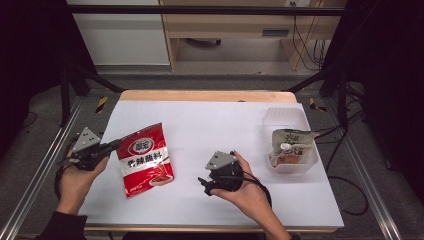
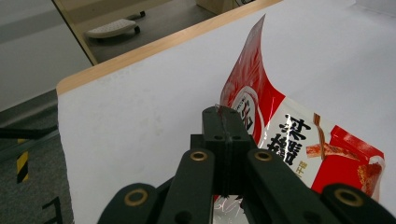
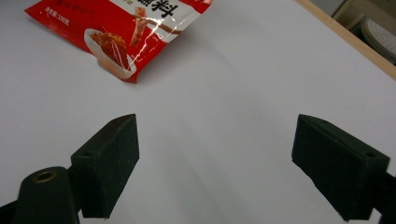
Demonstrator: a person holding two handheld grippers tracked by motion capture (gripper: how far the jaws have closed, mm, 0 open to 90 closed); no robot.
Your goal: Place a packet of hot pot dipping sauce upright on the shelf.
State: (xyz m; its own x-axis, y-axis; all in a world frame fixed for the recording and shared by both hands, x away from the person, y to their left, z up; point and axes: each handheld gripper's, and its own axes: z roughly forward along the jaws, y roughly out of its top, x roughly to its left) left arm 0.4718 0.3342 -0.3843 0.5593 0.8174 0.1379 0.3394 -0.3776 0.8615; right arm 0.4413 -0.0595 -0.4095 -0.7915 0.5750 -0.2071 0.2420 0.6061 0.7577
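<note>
Left gripper (image 1: 111, 145) pinches the red packet (image 1: 146, 159) at its edge; right gripper (image 1: 206, 184) hangs wide open, holding nothing.

The high view shows the packet on the white table (image 1: 210, 125), left of centre, and a clear tub (image 1: 290, 145) with a pale pouch (image 1: 290, 147) far right. The left gripper view shows jaws closed on the packet's edge, its top corner lifted. The right gripper view shows bare table between spread jaws.
</note>
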